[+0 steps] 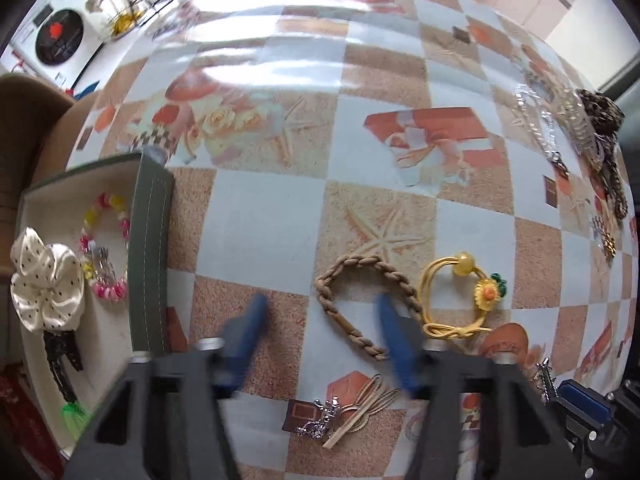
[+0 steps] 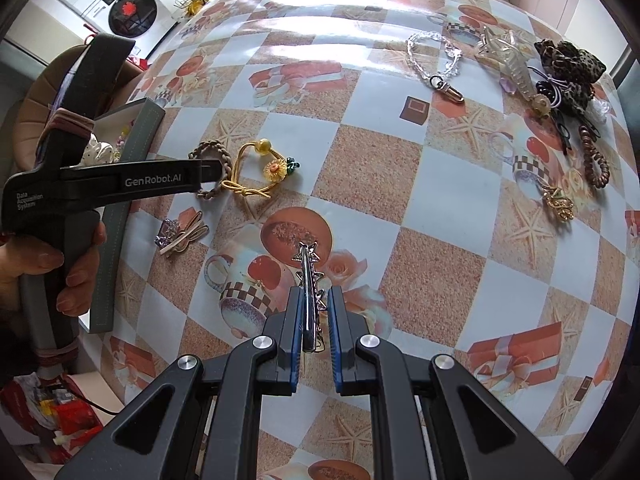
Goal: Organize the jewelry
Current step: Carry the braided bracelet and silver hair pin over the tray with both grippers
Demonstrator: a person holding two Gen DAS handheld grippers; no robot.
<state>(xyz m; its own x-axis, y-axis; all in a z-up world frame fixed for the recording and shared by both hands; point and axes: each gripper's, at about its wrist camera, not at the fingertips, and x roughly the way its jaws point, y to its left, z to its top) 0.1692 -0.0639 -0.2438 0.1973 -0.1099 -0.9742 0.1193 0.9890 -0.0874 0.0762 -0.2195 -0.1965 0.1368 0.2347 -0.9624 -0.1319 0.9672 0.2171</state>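
My left gripper (image 1: 320, 312) is open above a brown braided hair tie (image 1: 360, 304), with its right fingertip over the tie's loop. A yellow cord tie with a sunflower charm (image 1: 464, 296) lies just right of it. The grey jewelry box (image 1: 150, 256) at the left holds a white polka-dot bow (image 1: 44, 280) and a pink and yellow bead bracelet (image 1: 106, 248). My right gripper (image 2: 314, 292) is shut on a silver star hair clip (image 2: 309, 276) above the table. The braided tie (image 2: 212, 172) and yellow tie (image 2: 260, 172) also show in the right wrist view, beside the left gripper's body (image 2: 120, 184).
A beige clip and a small silver piece (image 1: 352, 412) lie near my left gripper. At the table's far right lie a clear chain with a clasp (image 2: 436, 60), a clear claw clip (image 2: 512, 64), a leopard scrunchie (image 2: 568, 64), a brown coil tie (image 2: 596, 160) and a gold clip (image 2: 560, 204).
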